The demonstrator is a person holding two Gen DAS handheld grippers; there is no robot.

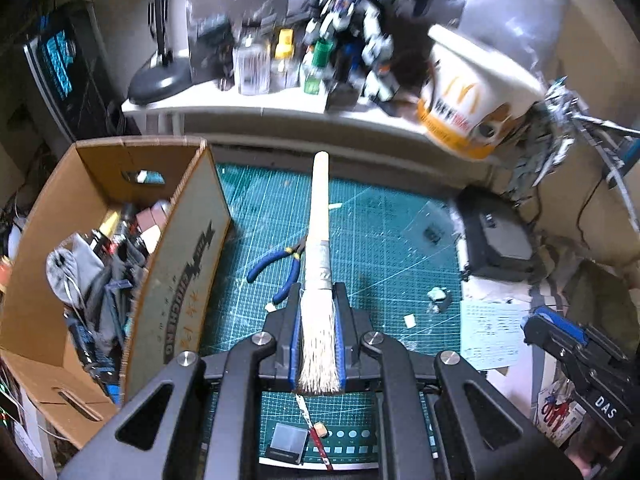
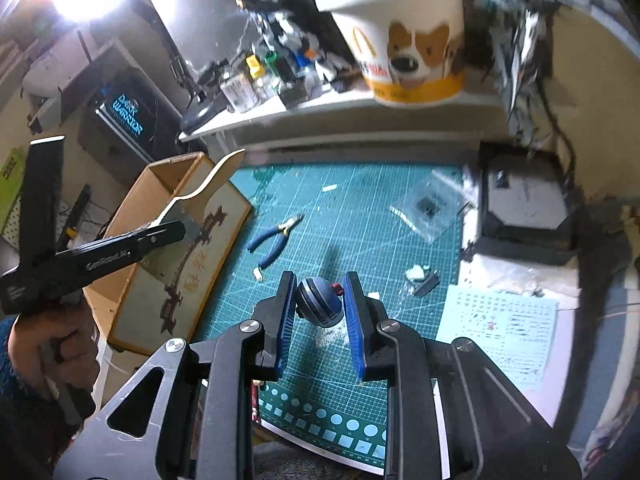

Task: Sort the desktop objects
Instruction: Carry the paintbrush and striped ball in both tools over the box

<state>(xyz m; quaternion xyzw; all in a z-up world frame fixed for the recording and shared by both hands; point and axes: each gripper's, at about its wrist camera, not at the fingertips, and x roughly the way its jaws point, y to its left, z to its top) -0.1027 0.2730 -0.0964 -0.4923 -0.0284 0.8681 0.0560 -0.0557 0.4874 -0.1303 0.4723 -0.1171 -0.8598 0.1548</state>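
- Left wrist view: the left gripper [image 1: 318, 332] is clamped on the pale bristles of a brush [image 1: 319, 240], whose wooden handle points forward above the green cutting mat [image 1: 380, 240]. Blue-handled pliers [image 1: 280, 266] lie on the mat just left of the brush, beside an open cardboard box [image 1: 132, 248] full of clutter. A paper cup [image 1: 476, 92] sits on the shelf behind.
- Right wrist view: the right gripper [image 2: 320, 300] pinches a small blue-grey striped ball [image 2: 319, 301] between its blue pads, above the mat [image 2: 360, 216]. The pliers [image 2: 274, 236] lie ahead to the left, near the box [image 2: 180, 256].
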